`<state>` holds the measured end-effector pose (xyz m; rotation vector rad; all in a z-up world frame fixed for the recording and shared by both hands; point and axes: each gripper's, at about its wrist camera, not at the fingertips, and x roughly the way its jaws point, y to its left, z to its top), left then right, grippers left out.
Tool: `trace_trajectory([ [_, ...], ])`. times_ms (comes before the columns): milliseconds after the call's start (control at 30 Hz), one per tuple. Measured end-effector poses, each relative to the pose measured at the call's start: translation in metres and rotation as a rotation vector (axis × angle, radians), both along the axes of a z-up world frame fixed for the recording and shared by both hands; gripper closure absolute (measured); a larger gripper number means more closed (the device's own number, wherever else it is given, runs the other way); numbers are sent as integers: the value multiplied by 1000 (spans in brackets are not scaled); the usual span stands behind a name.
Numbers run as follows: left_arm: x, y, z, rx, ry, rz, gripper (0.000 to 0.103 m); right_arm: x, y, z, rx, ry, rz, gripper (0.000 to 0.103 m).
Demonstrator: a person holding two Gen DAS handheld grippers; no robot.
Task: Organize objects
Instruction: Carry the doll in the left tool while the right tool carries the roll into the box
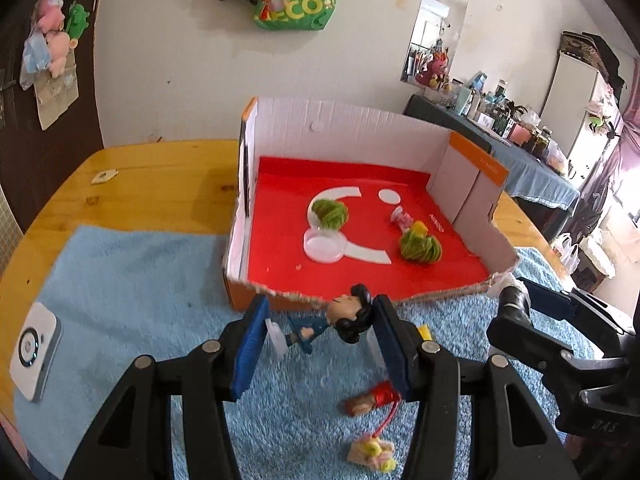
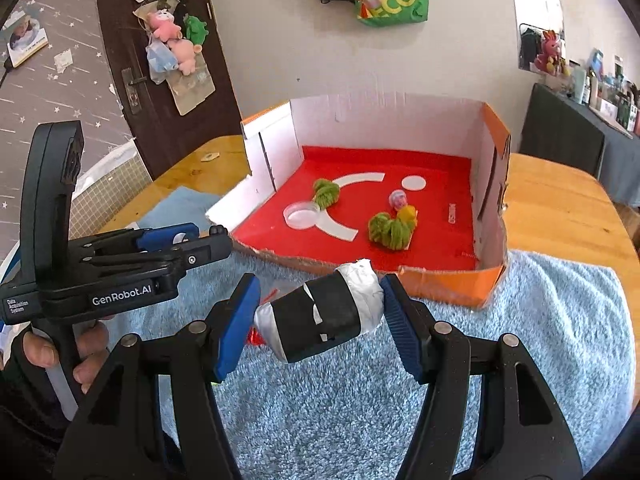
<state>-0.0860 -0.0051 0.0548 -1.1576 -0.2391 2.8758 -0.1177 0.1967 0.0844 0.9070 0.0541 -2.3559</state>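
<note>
Figurine between fingers, near box edge

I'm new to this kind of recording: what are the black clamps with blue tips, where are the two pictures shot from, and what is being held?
No robot here: a person carries one hand-held gripper per hand, each with a fisheye camera looking along its fingers. The left hand-held gripper holds a small dark-haired toy figurine between its blue pads. The right hand-held gripper holds a black cylinder wrapped in silver tape. Both hover over a fluffy light-blue towel on a wooden table. Ahead sits an open cardboard box with a red floor, containing green yarn pompoms and a clear round lid.
</note>
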Motion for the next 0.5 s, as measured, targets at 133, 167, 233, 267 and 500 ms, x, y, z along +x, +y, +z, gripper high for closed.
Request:
trace_trajectory([
  [133,-10,3,6,-6,9,-20,48,-6,-2,6,3,12,-7,42],
  [167,-12,3,8,-10,12,-23,48,-7,-2,7,4,15,-9,42],
  [233,-17,5,12,-12,17,-33,48,-11,-4,9,8,18,-10,42],
  [267,-20,5,13,-14,18,-38,48,-13,-5,11,10,21,-10,42],
  [500,-41,7,21,-26,21,-66,48,-38,-7,18,23,10,-21,42],
])
